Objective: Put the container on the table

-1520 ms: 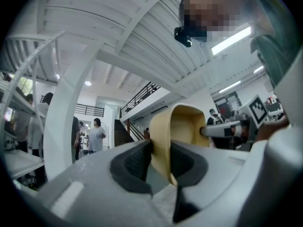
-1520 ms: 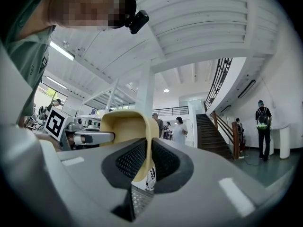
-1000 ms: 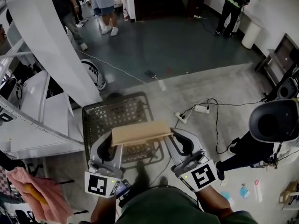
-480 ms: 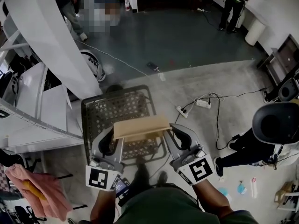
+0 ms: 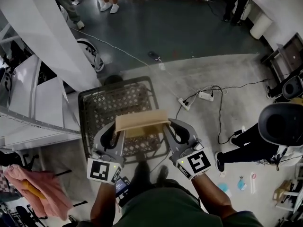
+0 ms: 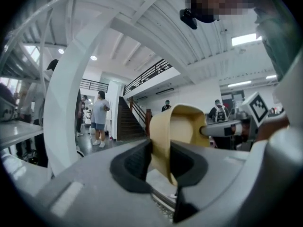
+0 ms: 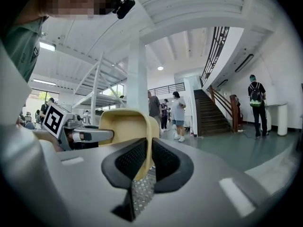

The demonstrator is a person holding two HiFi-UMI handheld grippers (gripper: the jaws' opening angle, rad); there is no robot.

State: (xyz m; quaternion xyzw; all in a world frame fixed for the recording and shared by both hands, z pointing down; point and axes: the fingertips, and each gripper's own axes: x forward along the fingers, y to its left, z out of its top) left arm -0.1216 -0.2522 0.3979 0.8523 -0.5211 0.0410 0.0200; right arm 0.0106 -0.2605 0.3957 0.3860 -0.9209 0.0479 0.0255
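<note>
The left tongs (image 5: 115, 135) and the right tongs (image 5: 171, 128) are each clamped on an end wall of the tan container (image 5: 141, 121), holding it in the air above the wire cart (image 5: 97, 112). The lift looks done; carrying it to a desk and setting it down remain.

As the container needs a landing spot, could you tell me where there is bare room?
The white tabletop left of the mesh basket looks bare, as does the concrete between the dark floor and the cables. Power strips and cables crowd the basket's right.
</note>
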